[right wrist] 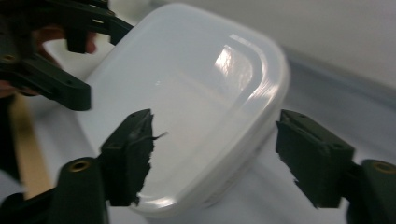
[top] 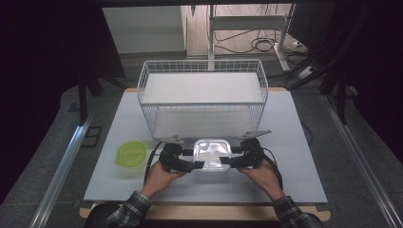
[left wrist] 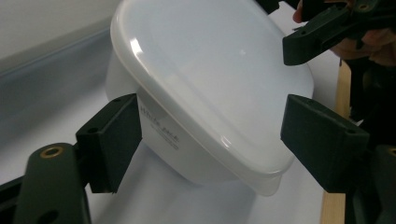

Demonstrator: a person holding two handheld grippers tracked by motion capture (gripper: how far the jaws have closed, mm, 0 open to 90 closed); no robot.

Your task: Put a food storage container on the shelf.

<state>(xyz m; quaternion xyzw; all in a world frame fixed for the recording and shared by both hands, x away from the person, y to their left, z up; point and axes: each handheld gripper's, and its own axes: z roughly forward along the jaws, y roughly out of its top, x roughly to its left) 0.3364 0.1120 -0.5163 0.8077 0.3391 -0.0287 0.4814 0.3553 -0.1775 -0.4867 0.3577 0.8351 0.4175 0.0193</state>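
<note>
A white translucent plastic container with its lid on stands on the white table, near the front edge. My left gripper reaches in from its left side and my right gripper from its right. In the left gripper view the container lies between the open jaws of the left gripper; one pad is close against its wall, the other stands just off the lid rim. In the right gripper view the container sits between the spread jaws of the right gripper, with a gap at the far pad.
A white wire basket stands right behind the container. A green round lid lies to the left on the table. The table's wooden front edge runs close behind the hands.
</note>
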